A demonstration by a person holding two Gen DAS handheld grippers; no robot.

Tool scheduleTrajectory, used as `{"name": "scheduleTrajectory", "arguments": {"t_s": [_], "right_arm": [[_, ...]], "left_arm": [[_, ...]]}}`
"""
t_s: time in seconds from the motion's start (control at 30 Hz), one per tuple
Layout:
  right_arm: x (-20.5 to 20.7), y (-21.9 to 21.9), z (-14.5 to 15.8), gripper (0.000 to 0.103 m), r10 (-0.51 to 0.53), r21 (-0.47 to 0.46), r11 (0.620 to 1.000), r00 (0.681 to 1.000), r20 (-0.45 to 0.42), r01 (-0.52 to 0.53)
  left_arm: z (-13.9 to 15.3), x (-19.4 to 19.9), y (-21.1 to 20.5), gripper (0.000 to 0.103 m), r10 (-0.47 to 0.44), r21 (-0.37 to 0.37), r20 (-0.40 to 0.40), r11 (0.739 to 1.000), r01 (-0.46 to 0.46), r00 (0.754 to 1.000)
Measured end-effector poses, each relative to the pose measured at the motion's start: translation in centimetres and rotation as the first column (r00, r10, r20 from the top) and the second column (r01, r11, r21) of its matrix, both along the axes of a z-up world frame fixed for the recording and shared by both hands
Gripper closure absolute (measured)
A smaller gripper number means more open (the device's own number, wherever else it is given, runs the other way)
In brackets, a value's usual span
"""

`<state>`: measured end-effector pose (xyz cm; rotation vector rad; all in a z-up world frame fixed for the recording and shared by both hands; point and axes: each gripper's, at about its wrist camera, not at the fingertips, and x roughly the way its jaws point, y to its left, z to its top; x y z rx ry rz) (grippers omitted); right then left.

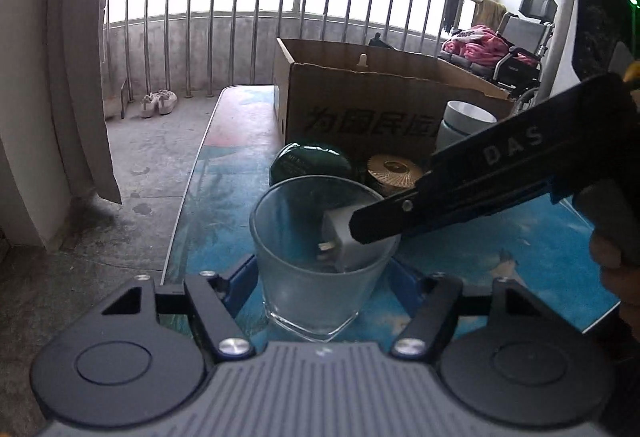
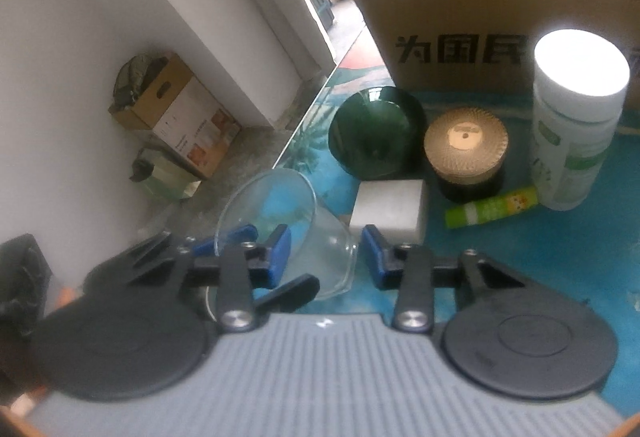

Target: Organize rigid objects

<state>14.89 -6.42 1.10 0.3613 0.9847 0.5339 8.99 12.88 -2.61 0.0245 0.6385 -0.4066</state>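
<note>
Blue tabletop (image 1: 540,237) by a balcony railing (image 1: 256,21) carries a clear glass (image 1: 320,257) between the left gripper's (image 1: 320,277) parted jaws, while the right gripper (image 2: 326,253) stands apart over its rim near a white block (image 2: 390,209).

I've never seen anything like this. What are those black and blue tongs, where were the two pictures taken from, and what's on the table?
There is no robot here. A person holds a two-fingered grabber in each hand, each with a camera looking along its fingers. One picture is from the left gripper, the other from the right gripper. On the blue table are a cardboard box, green tin, gold-lidded jar, white bottle, green tube and white block. A glass sits between the left fingers; whether they squeeze it is unclear. The right jaws stand apart.
</note>
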Motion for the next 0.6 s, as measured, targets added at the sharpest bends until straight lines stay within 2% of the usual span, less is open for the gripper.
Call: {"name": "scheduleTrajectory", "arguments": {"t_s": [0.07,0.13,0.6], "right_arm": [[0.1,0.3,0.1,0.078,0.009,0.002,1.000,1.000,0.001,-0.009],[0.1,0.7,0.2,0.084,0.018,0.004,1.000,1.000,0.002,-0.018],[-1.2,-0.1,0.8,0.085,0.016,-0.037,0.999,1.000,0.005,-0.016]], "left_arm": [[0.1,0.0,0.1,0.031,-0.001,-0.004,-0.002,1.000,0.001,1.000],[0.2,0.2,0.0,0.031,0.002,-0.007,-0.005,1.000,-0.002,1.000],[0.4,-0.7,-1.7,0.031,-0.028,-0.008,-0.020,1.000,0.028,0.999]]}}
